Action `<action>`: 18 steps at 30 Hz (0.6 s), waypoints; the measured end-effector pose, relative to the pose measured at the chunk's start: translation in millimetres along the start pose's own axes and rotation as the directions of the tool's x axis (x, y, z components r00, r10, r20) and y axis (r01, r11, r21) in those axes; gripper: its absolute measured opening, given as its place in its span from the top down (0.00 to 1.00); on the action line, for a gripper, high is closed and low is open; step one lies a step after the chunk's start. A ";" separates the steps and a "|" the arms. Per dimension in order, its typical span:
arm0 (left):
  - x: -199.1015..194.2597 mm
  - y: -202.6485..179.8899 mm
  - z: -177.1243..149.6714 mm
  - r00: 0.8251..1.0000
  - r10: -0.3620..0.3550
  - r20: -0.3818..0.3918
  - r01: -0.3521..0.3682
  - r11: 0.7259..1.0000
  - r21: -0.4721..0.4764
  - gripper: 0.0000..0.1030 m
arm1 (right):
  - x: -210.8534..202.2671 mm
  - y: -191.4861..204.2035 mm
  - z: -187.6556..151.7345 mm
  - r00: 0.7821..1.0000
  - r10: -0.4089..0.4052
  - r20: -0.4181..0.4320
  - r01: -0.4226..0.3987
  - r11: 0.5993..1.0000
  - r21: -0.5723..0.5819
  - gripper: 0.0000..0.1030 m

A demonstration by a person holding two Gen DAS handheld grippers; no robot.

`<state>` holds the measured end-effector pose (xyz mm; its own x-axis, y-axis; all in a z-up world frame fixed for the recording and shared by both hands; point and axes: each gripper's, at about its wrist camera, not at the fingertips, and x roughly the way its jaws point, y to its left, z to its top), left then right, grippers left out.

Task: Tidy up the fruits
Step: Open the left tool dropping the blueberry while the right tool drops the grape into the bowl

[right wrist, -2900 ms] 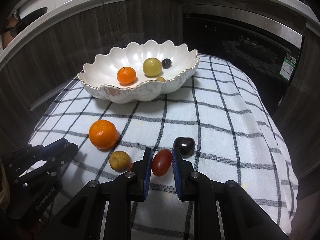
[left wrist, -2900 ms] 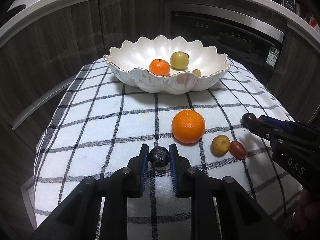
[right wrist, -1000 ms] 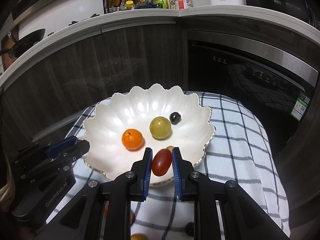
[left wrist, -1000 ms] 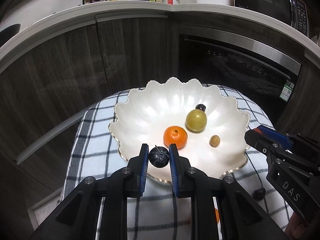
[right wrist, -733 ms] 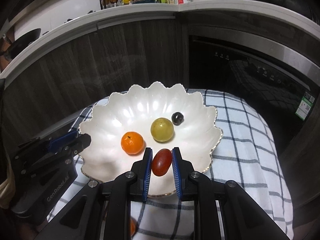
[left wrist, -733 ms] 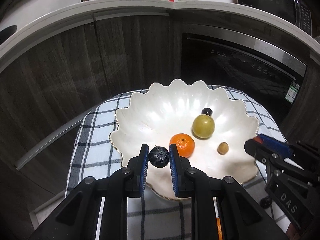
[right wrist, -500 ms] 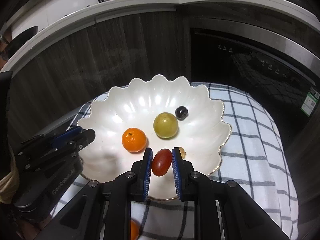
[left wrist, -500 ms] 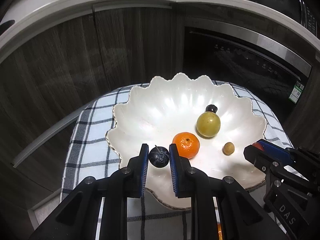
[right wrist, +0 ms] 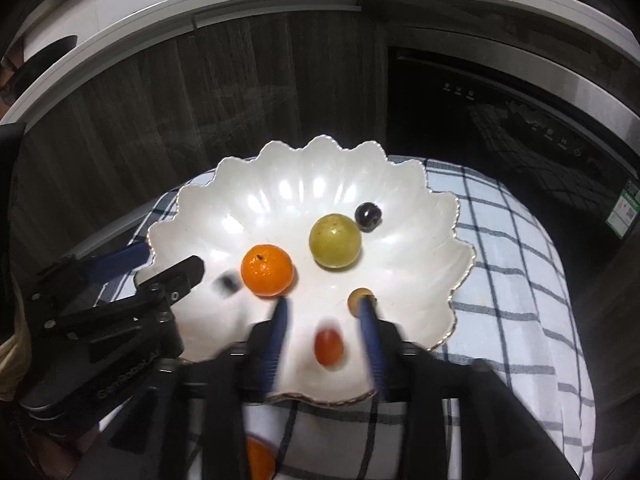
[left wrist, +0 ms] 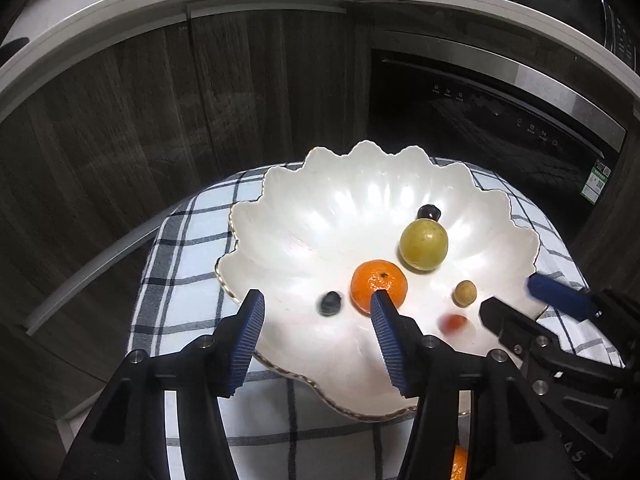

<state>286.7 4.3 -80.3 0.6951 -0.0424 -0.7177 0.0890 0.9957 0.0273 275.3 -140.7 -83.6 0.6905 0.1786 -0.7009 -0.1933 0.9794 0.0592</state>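
A white scalloped bowl (left wrist: 312, 216) (right wrist: 412, 208) stands on a checked cloth. My left gripper (left wrist: 318, 306) is open above its near rim; a dark plum (left wrist: 330, 303) (right wrist: 228, 281), blurred, is free between the jaws inside the bowl. My right gripper (right wrist: 325, 312) is open, and a red cherry tomato (right wrist: 329, 347) (left wrist: 454, 323), blurred, is free below it inside the bowl. The bowl also holds a small orange (left wrist: 379, 286) (right wrist: 267, 275), a green round fruit (left wrist: 423, 244) (right wrist: 335, 246), a dark berry (left wrist: 429, 213) (right wrist: 368, 216) and a small tan fruit (left wrist: 465, 293) (right wrist: 358, 298).
The checked cloth (left wrist: 188, 240) (right wrist: 516, 264) covers a small table. A larger orange (left wrist: 459, 462) (right wrist: 259, 460) lies on the cloth near the bowl's front. Dark wood cabinets (left wrist: 120, 120) and a black oven (left wrist: 480, 120) stand behind. Each gripper shows at the other view's side.
Both grippers have opened over the bowl. The dark plum has left the left jaws and the red cherry tomato has left the right jaws; both are dropping into the bowl.
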 end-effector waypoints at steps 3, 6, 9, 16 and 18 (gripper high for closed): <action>-2.4 0.8 -0.3 1.000 0.011 0.000 -0.011 1.000 -0.001 0.38 | -6.9 -1.3 1.1 0.999 -0.044 0.028 0.044 0.999 0.001 0.46; -7.9 1.6 -0.6 1.000 0.023 0.010 -0.023 1.000 -0.006 0.28 | -11.9 -3.4 2.6 0.996 -0.071 0.048 0.071 0.997 0.008 0.33; -14.1 3.5 -0.2 0.999 0.026 0.021 -0.025 1.000 -0.017 0.20 | -18.2 -8.0 4.8 0.994 -0.090 0.064 0.089 0.996 0.020 0.27; -34.0 -0.9 2.2 0.998 0.041 0.050 -0.041 0.999 -0.008 0.17 | -32.6 -15.8 6.8 0.990 -0.116 0.086 0.113 0.993 0.036 0.26; -39.4 -2.2 3.2 0.997 0.042 0.059 -0.041 0.999 -0.009 0.16 | -39.0 -17.0 7.2 0.988 -0.121 0.096 0.118 0.992 0.035 0.26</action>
<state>261.4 3.5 -49.9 0.7394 -0.0056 -0.6733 0.0539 0.9973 0.0508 256.7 -163.7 -52.1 0.7725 0.0667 -0.6315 -0.0855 0.9963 0.0007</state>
